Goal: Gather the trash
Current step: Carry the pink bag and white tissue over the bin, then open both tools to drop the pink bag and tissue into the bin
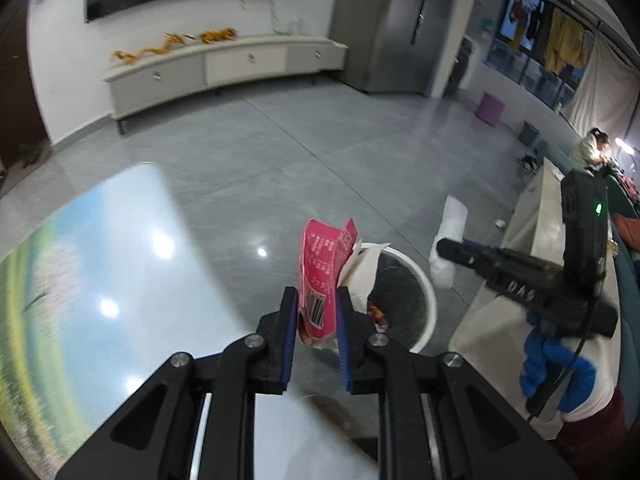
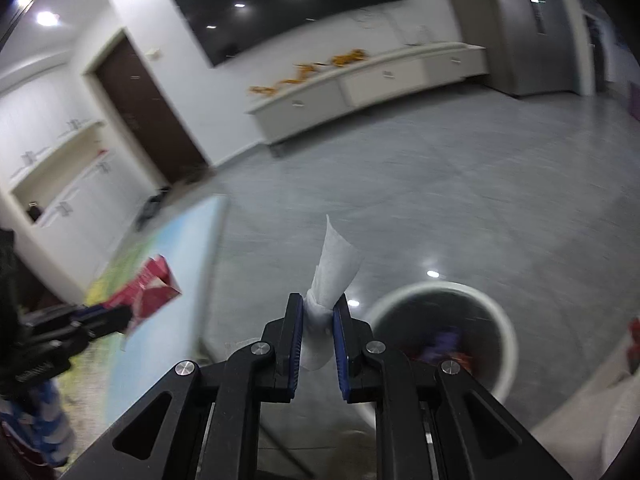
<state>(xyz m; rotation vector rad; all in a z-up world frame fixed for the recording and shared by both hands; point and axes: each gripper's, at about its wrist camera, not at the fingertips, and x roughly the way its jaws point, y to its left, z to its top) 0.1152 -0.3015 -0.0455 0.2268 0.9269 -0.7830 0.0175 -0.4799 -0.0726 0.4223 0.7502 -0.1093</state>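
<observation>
Pink printed wrapper (image 1: 324, 276), white tissue (image 2: 334, 276), white-rimmed dark bin (image 1: 404, 300), grey tiled floor (image 1: 280, 152).

Two grippers (image 1: 316, 312) (image 2: 319, 320) are showing — each pinching one scrap: one pink wrapper (image 1: 322, 276) and one white tissue (image 2: 334, 268). One white bin (image 2: 496, 320) is standing on the floor — one table (image 1: 100, 248) lying beside it.

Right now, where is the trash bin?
The trash bin stands on the grey floor, just ahead of the left gripper holding the pink wrapper; in the right wrist view it sits right of the right gripper.
</observation>
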